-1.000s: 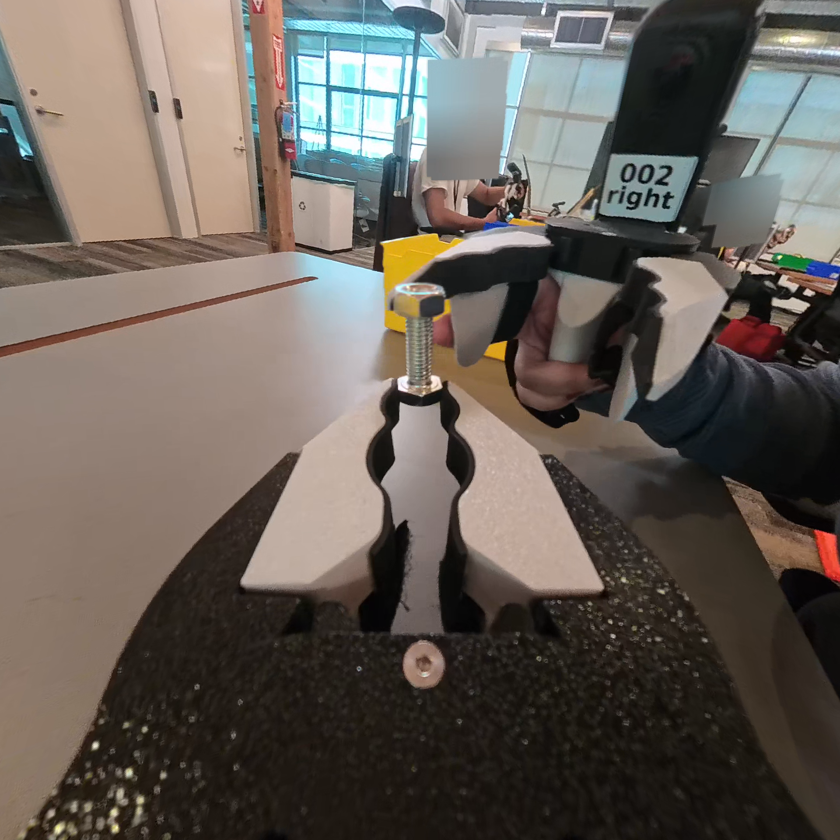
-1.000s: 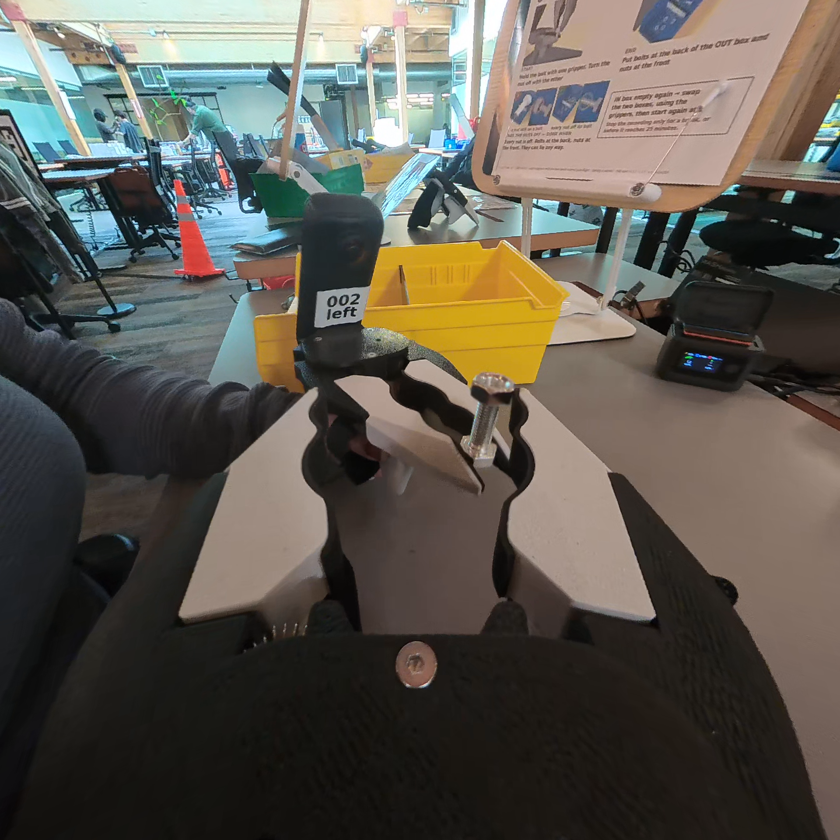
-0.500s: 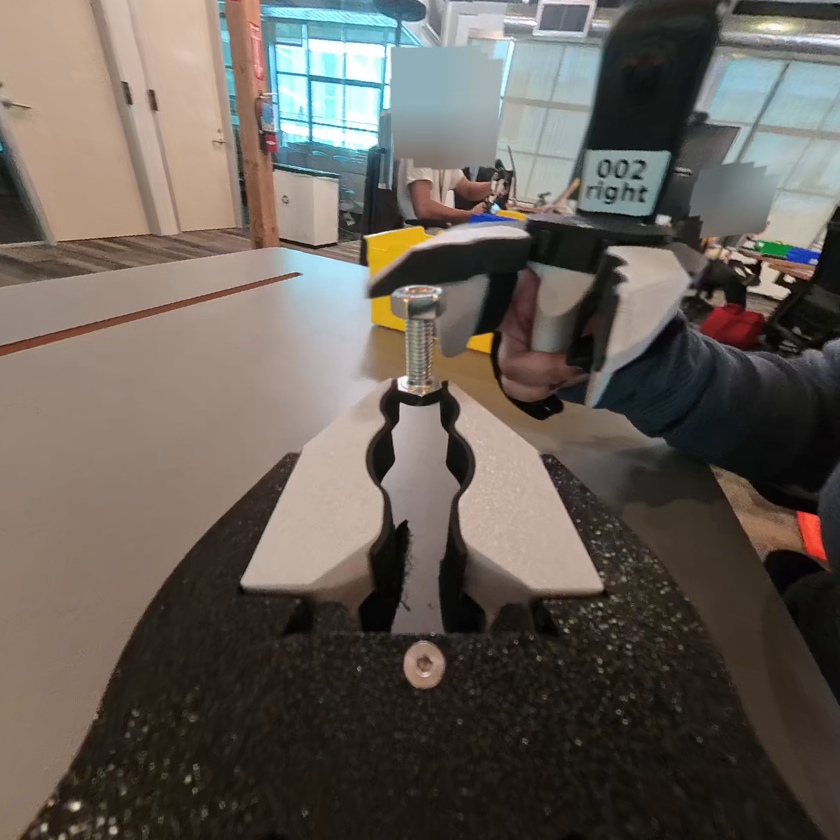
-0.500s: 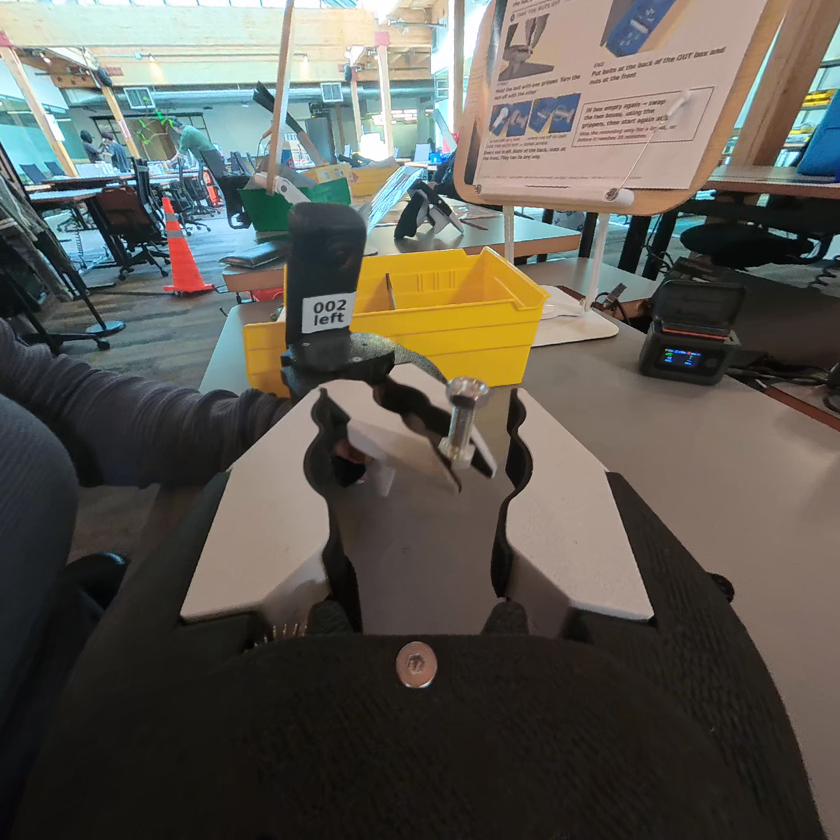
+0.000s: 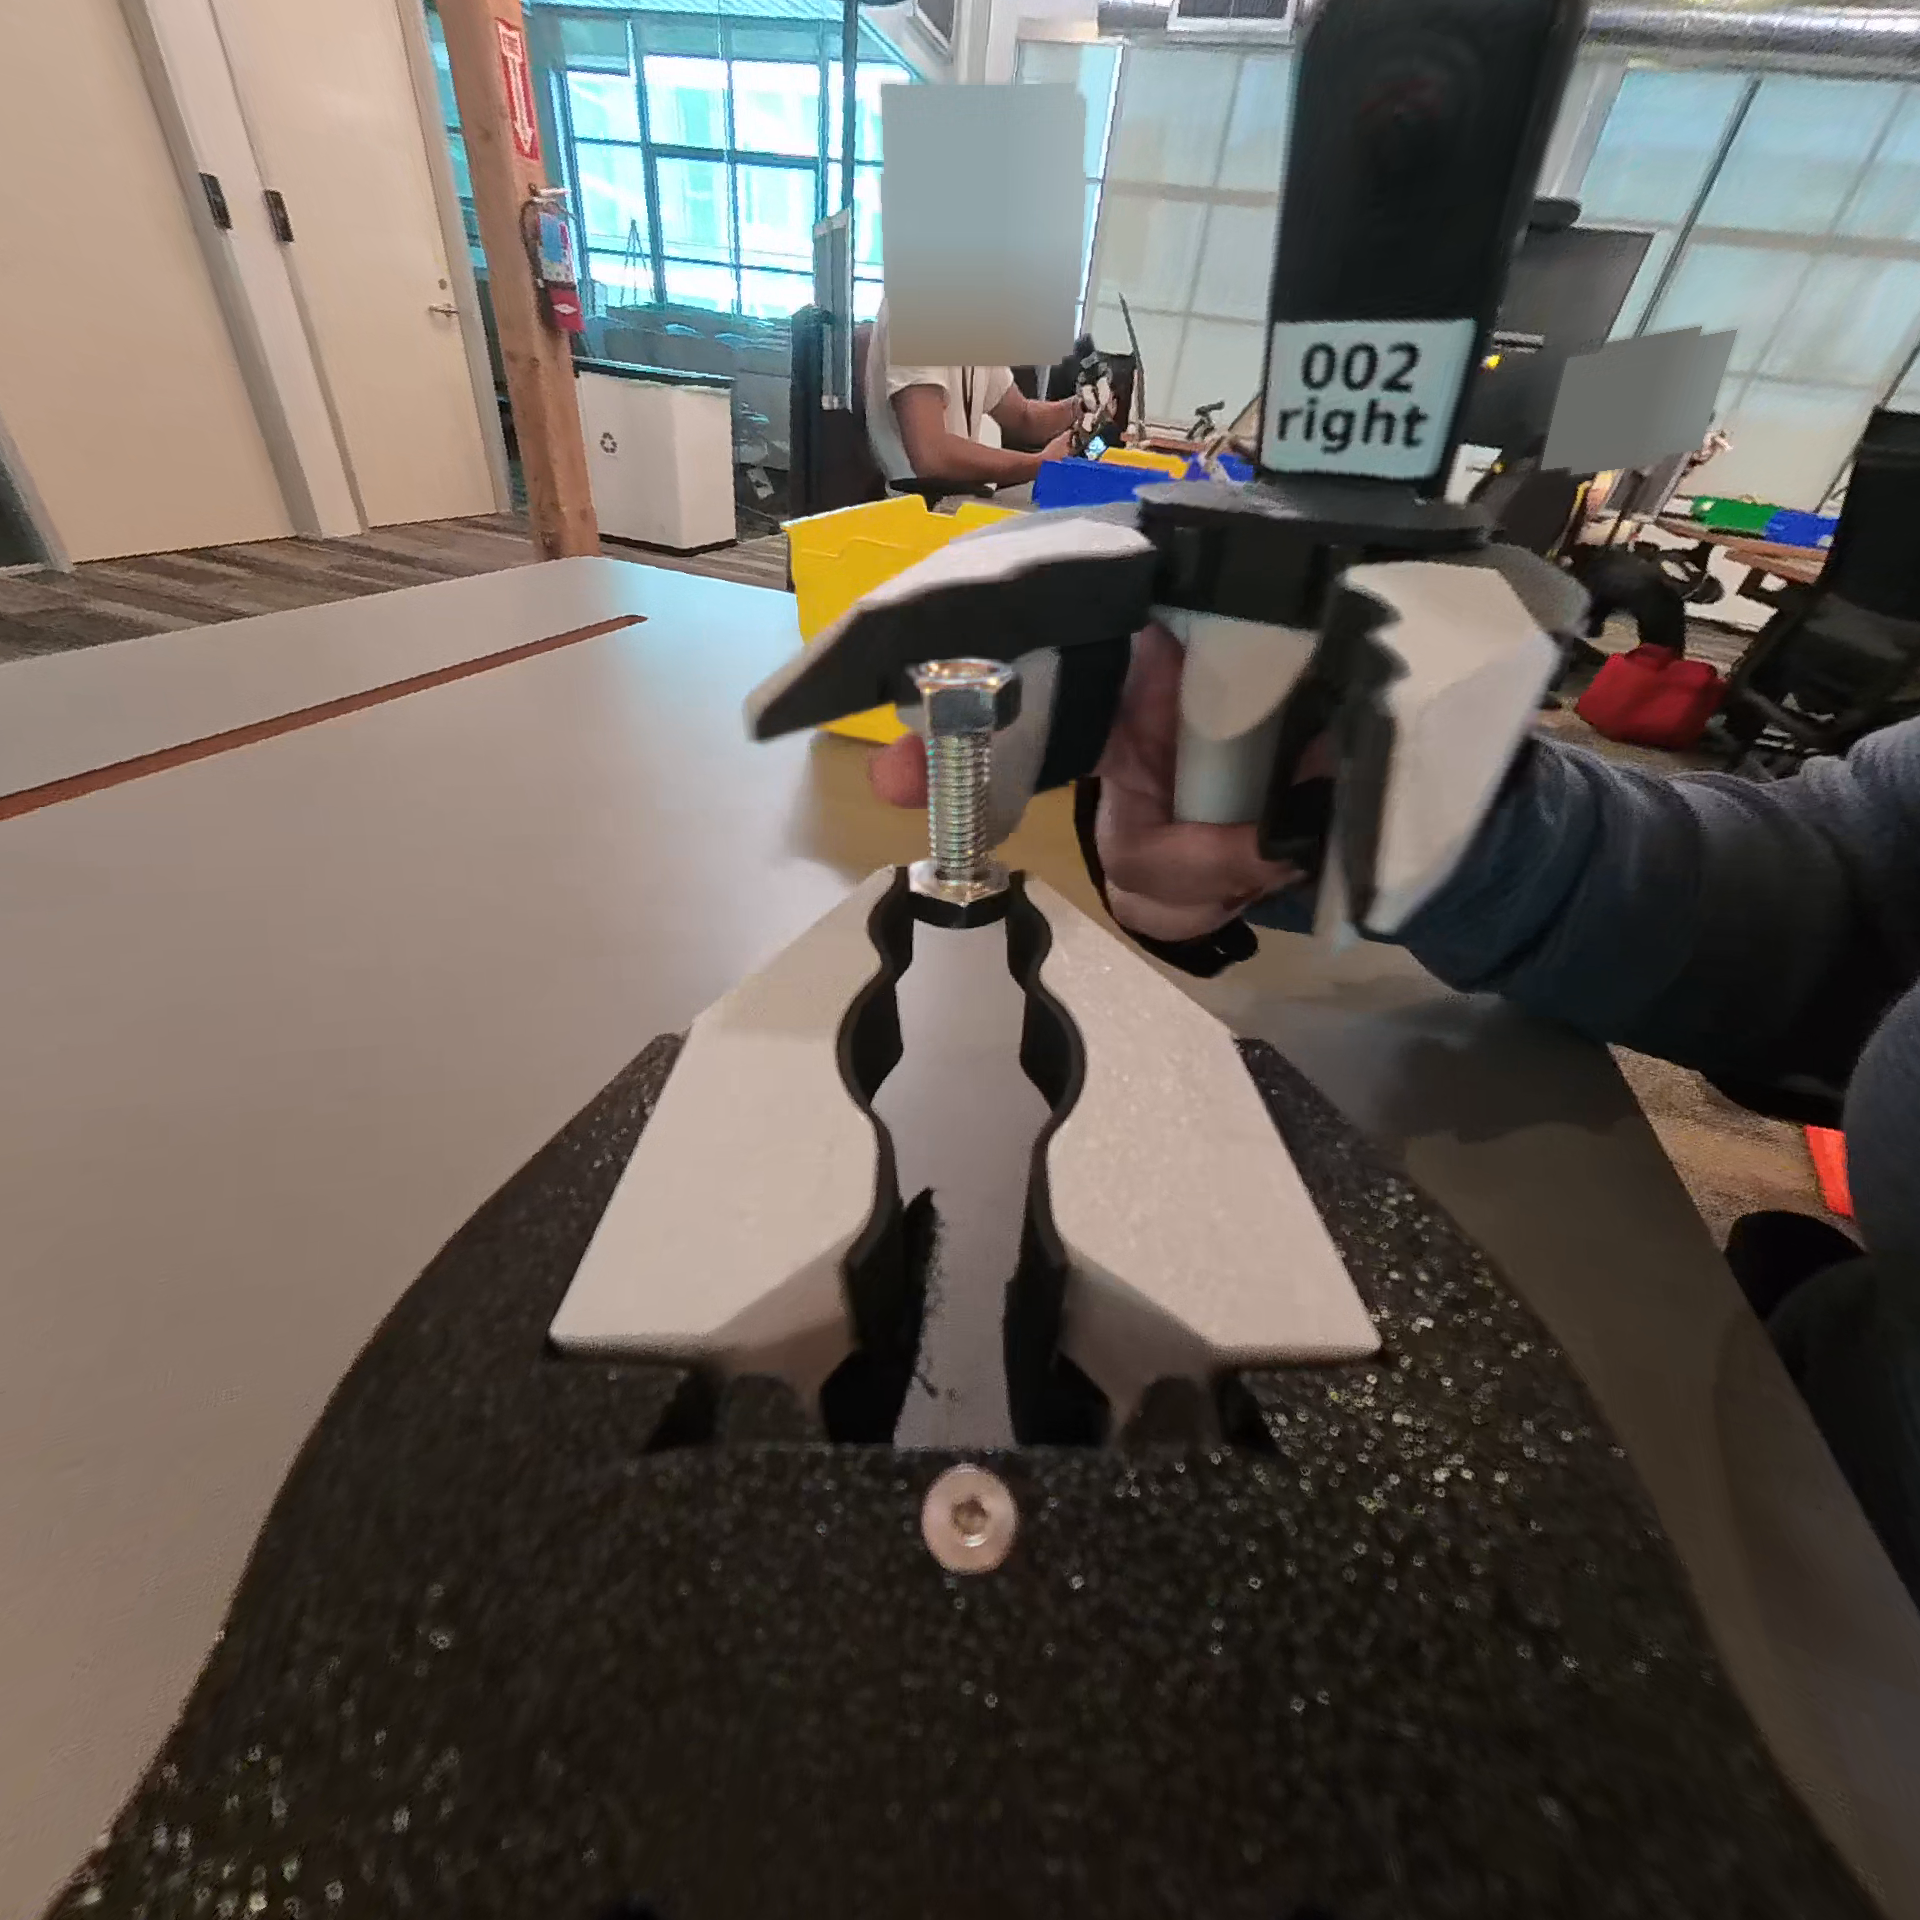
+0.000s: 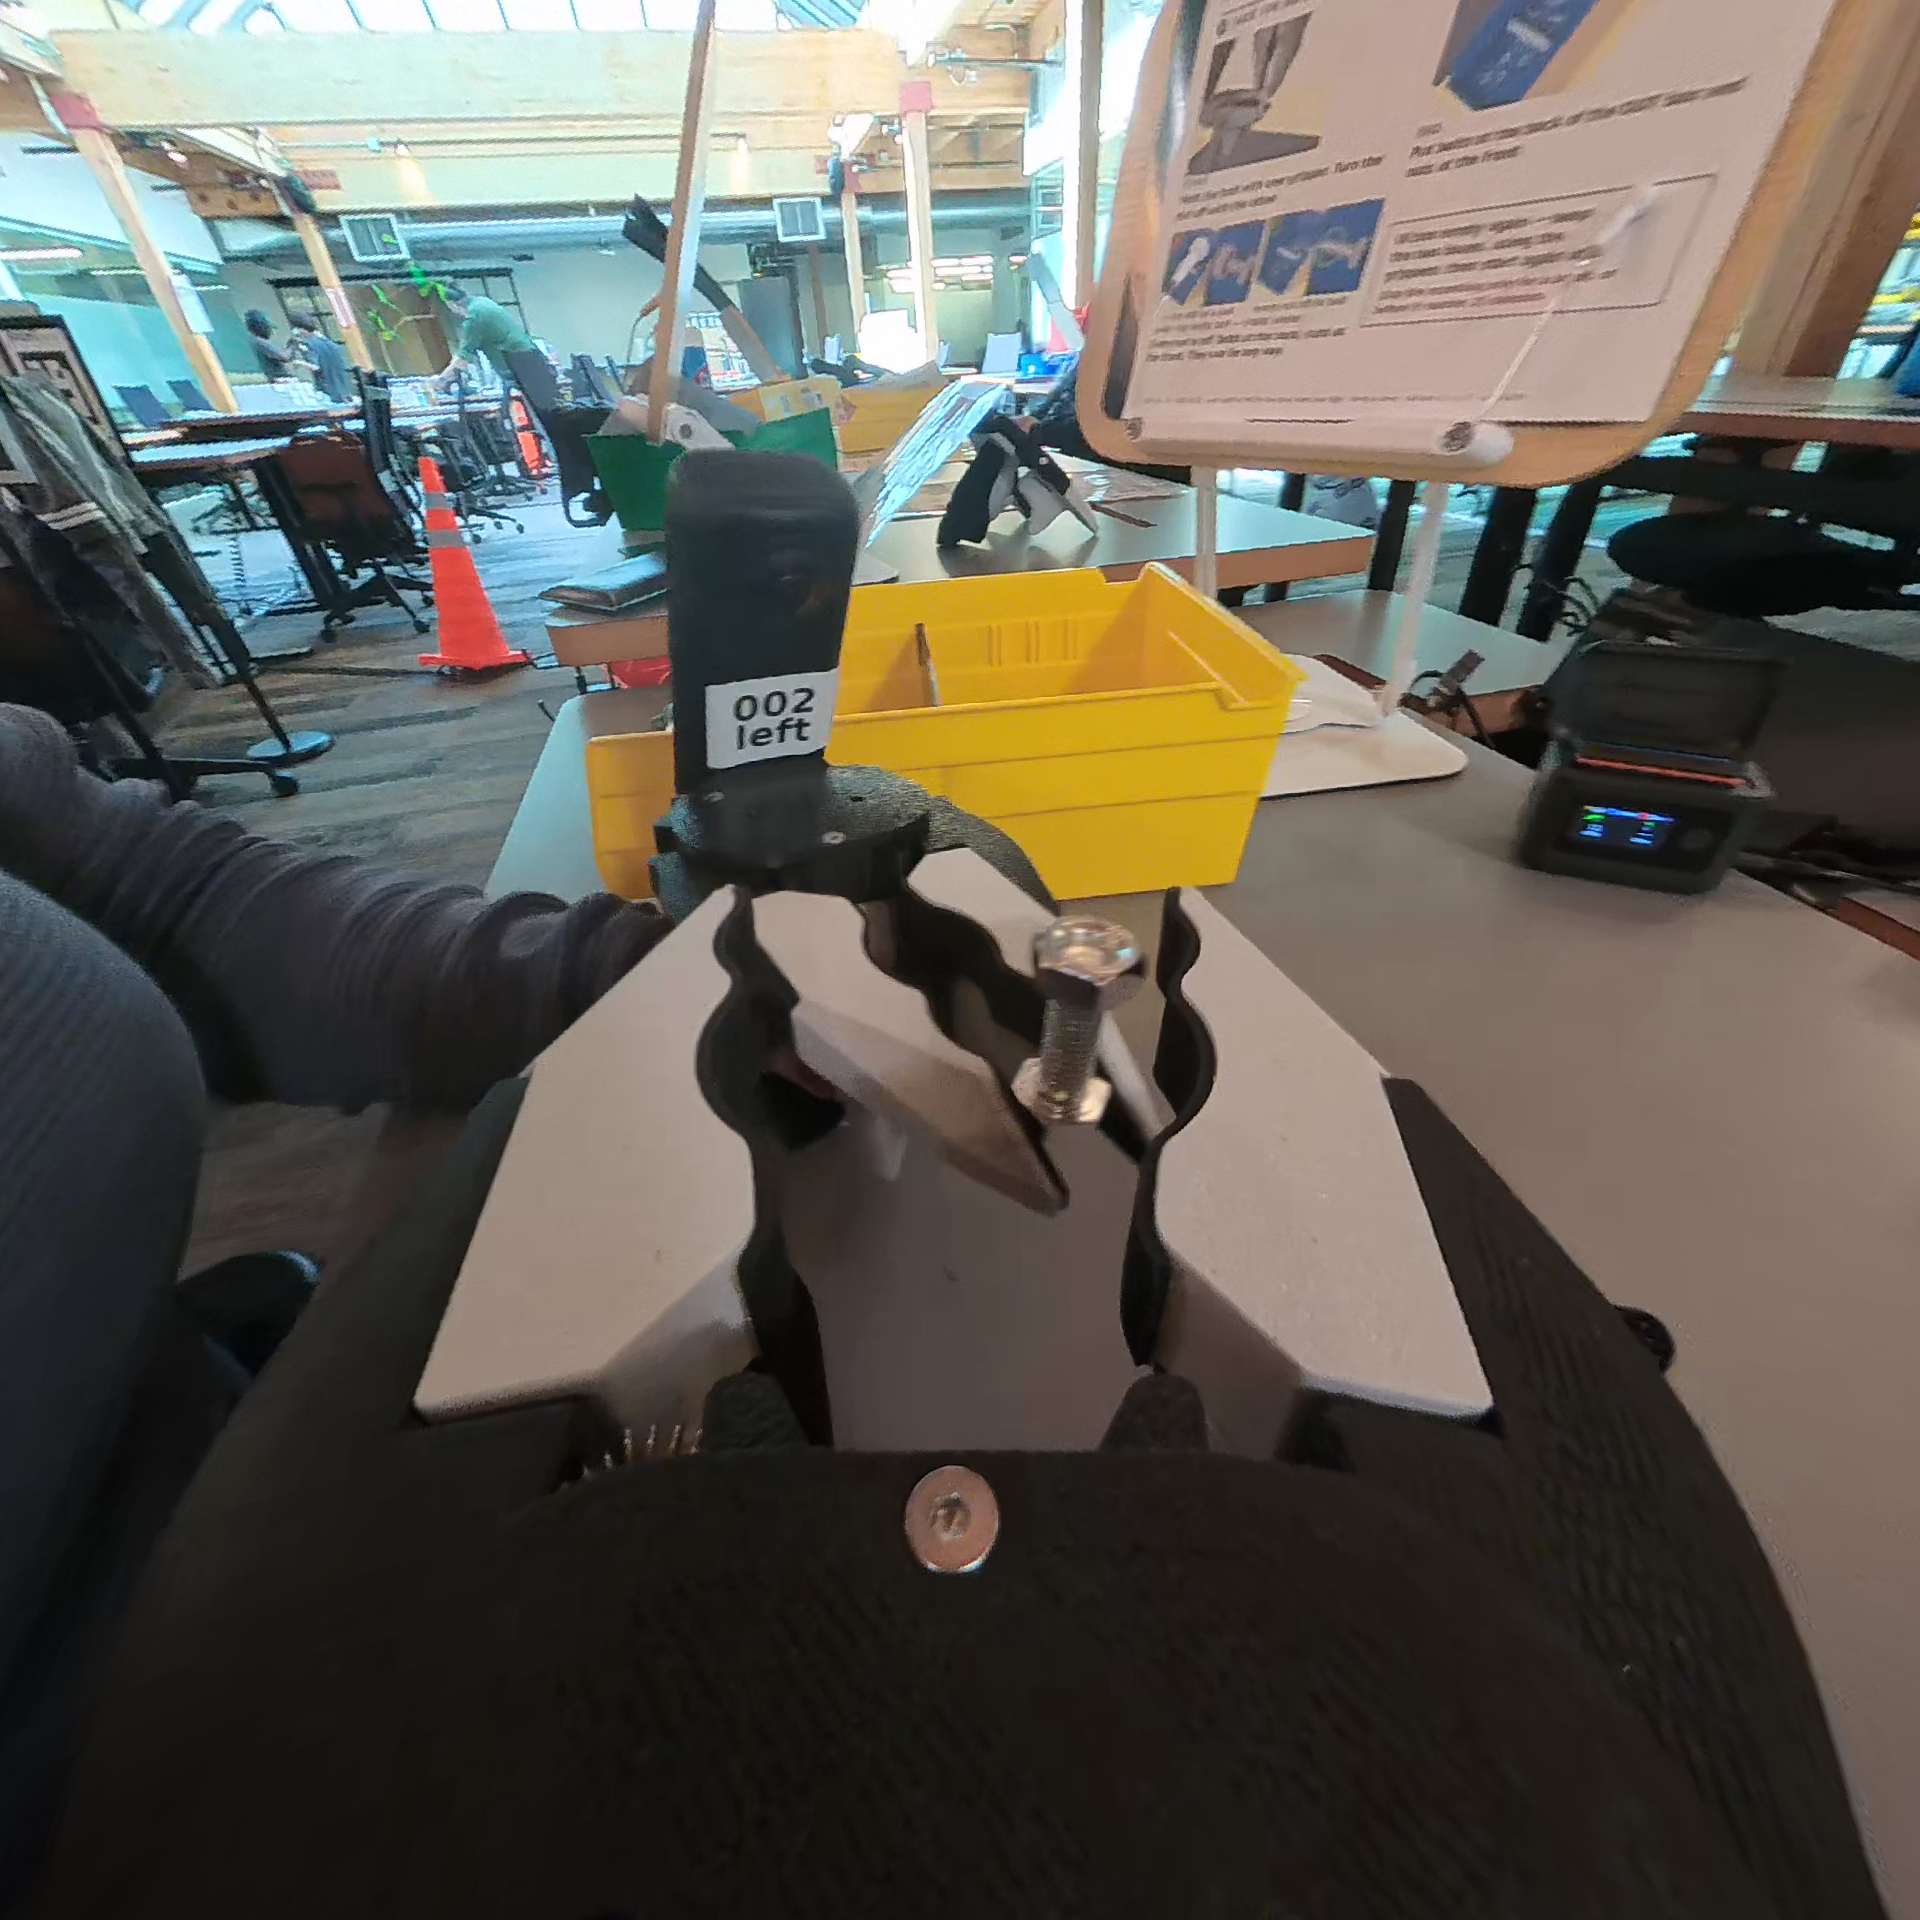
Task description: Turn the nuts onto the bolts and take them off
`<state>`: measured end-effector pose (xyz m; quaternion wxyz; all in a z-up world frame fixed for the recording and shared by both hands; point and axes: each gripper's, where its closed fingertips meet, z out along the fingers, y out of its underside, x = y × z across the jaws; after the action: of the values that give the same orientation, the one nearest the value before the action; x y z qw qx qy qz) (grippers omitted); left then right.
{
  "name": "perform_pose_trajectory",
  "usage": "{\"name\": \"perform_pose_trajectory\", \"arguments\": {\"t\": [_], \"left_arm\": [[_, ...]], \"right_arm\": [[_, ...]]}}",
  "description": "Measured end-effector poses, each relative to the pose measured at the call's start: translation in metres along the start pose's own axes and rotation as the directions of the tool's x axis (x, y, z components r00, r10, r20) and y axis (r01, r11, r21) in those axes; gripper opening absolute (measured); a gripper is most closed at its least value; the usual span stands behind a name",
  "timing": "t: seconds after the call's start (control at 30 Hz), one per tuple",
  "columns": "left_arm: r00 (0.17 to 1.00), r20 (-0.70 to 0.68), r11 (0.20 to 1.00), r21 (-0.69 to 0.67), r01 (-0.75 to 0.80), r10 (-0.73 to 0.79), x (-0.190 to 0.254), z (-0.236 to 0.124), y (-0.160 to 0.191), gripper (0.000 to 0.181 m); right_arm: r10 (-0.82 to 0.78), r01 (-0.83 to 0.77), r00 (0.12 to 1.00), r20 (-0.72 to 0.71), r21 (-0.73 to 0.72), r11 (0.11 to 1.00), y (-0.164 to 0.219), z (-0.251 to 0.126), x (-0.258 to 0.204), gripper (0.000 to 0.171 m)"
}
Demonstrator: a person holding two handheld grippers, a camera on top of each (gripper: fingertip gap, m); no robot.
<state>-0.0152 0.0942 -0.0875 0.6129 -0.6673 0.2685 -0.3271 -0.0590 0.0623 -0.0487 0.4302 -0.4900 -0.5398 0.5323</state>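
Nut (image 5: 957, 885) in left claw (image 5: 957, 902), bolt (image 5: 961, 769) upright

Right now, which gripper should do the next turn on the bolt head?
Right. The right gripper is open with its jaws either side of the bolt head, so it could close and turn. The left gripper is shut on the nut, holding it at its tips.

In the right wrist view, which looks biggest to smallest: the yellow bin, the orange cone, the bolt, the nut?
1. yellow bin
2. orange cone
3. bolt
4. nut

The bolt sits far nearer the camera than the cone, so this order holds for the picture only.
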Motion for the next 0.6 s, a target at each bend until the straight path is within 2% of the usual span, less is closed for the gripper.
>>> {"name": "perform_pose_trajectory", "arguments": {"t": [0.07, 0.13, 0.2, 0.33, 0.43, 0.6], "left_arm": [[0.999, 0.034, 1.0, 0.006, 0.003, -0.004, -0.007, -0.004, -0.001, 0.016], [0.997, 0.064, 0.999, 0.029, 0.038, -0.04, -0.016, -0.009, -0.004, 0.015], [0.998, 0.039, 0.998, 0.032, 0.054, -0.055, -0.012, -0.007, -0.004, 0.016], [1.0, -0.016, 1.0, -0.02, -0.016, 0.016, 0.004, 0.003, 0.003, 0.016], [1.0, -0.016, 1.0, 0.004, 0.014, -0.013, 0.002, 0.0, 0.0, 0.015], [0.999, 0.001, 0.999, 0.015, 0.041, -0.041, -0.005, -0.003, -0.002, 0.015]], "right_arm": [[-0.008, 0.008, 1.0, -0.013, 0.013, 1.0, 0.001, -0.002, -0.003, 0.081], [-0.007, 0.009, 0.999, -0.036, 0.037, 0.999, 0.0, -0.012, 0.0, 0.074], [0.023, -0.019, 0.998, -0.057, 0.066, 0.998, -0.002, -0.017, 0.006, 0.07], [0.007, -0.006, 0.999, -0.054, 0.031, 1.0, 0.002, -0.005, 0.006, 0.075], [0.012, -0.01, 0.999, -0.037, 0.05, 0.999, 0.002, -0.005, -0.003, 0.075], [0.045, -0.038, 0.996, -0.077, 0.092, 0.995, 0.0, -0.023, 0.006, 0.063]]}}
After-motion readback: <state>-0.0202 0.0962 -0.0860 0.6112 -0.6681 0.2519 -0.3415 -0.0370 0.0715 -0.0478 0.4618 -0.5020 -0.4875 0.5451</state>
